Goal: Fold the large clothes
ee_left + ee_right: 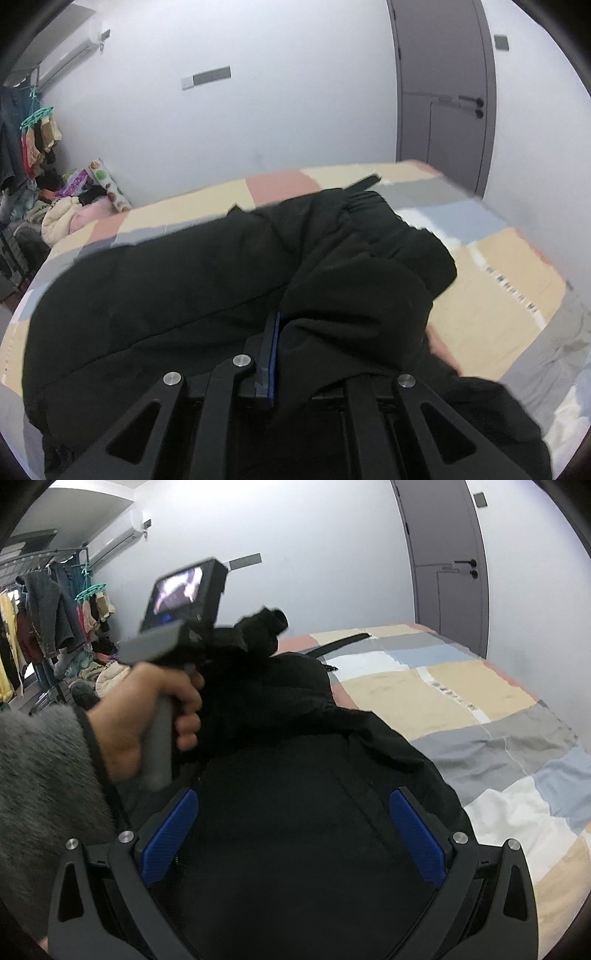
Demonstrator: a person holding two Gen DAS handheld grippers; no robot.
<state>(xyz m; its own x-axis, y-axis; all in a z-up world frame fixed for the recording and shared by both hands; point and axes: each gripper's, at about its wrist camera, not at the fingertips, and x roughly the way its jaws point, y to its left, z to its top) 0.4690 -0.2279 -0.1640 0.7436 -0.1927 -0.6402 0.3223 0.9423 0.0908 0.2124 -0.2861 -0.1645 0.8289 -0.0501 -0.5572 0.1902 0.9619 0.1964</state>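
Observation:
A large black coat (pixel 177 288) lies bunched on a patchwork bedspread (pixel 498 288). My left gripper (pixel 280 325) is shut on a fold of the coat; one blue pad (pixel 272 354) shows and cloth drapes over the other finger. In the right wrist view the coat (pixel 295 849) fills the foreground. My right gripper (pixel 291 812) is open just above it, both blue pads (pixel 170 834) bare, nothing between them. The left gripper's handle and screen unit (pixel 181 602), held in a hand, lifts a coat part at the upper left.
The bedspread (pixel 461 701) stretches right and far, with a black strap (pixel 340 642) on it. A clothes rack with hanging garments (pixel 44 620) and a pile of clothes (pixel 62 218) stand at the left. A grey door (pixel 443 92) is behind the bed.

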